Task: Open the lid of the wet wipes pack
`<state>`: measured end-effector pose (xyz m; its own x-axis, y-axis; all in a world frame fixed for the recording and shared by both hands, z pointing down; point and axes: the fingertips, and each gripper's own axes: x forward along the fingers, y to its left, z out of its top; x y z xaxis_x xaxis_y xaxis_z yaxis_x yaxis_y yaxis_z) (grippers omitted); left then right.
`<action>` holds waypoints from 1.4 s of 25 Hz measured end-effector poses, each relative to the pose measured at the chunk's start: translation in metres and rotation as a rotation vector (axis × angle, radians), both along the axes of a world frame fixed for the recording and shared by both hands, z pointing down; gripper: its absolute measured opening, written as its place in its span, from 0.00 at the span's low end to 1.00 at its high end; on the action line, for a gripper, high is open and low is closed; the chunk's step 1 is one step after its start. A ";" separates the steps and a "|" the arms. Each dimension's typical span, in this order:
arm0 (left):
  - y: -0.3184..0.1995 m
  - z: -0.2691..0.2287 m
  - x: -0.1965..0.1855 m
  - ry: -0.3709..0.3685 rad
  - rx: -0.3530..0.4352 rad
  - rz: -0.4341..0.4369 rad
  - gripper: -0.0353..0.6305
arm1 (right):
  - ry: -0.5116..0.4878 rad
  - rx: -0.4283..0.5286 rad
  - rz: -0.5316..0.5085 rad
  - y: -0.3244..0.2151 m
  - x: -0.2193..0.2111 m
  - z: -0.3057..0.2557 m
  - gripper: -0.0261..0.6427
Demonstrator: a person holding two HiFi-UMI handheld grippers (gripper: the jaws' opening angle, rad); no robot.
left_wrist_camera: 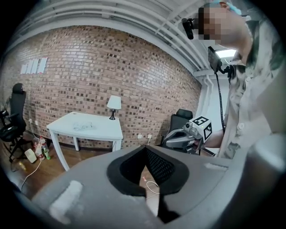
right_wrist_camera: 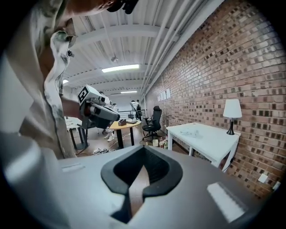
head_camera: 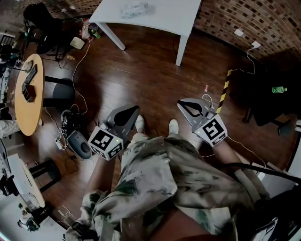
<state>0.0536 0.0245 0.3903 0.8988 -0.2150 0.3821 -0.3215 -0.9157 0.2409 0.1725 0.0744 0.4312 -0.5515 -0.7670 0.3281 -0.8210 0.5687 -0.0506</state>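
Observation:
The wet wipes pack (head_camera: 134,8) lies on a white table (head_camera: 164,16) far ahead of me across the wooden floor; it also shows as a pale packet (left_wrist_camera: 82,126) in the left gripper view and as a small shape (right_wrist_camera: 194,132) in the right gripper view. My left gripper (head_camera: 134,109) and right gripper (head_camera: 181,102) are held close to the person's body above the shoes, far from the pack. Both are shut with nothing between the jaws, the tips meeting in each gripper view (left_wrist_camera: 145,147) (right_wrist_camera: 144,147).
A round wooden table (head_camera: 28,94) and black office chair (head_camera: 42,23) stand at the left, with cables and a device (head_camera: 77,141) on the floor. Another black chair (head_camera: 273,103) and yellow-black tape (head_camera: 225,87) are at the right. A lamp (left_wrist_camera: 114,103) stands on the white table.

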 end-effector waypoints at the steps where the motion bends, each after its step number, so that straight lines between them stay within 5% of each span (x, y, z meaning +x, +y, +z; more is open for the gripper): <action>1: 0.008 -0.001 -0.003 0.000 0.009 -0.004 0.06 | -0.003 0.005 -0.008 0.008 -0.006 -0.001 0.05; 10: 0.075 -0.026 -0.069 0.064 0.059 0.010 0.06 | -0.007 0.048 -0.061 0.060 -0.097 -0.026 0.05; 16: 0.137 -0.045 -0.170 0.154 0.047 -0.011 0.06 | 0.007 0.084 -0.037 0.101 -0.187 -0.046 0.05; 23: 0.201 -0.050 -0.278 0.189 0.044 0.077 0.06 | 0.011 0.071 0.021 0.169 -0.302 -0.060 0.05; 28: 0.236 -0.047 -0.295 0.193 0.061 0.153 0.06 | 0.062 0.085 0.025 0.219 -0.336 -0.076 0.05; 35: 0.300 -0.048 -0.276 0.158 0.088 0.237 0.06 | 0.056 0.078 0.105 0.285 -0.324 -0.082 0.05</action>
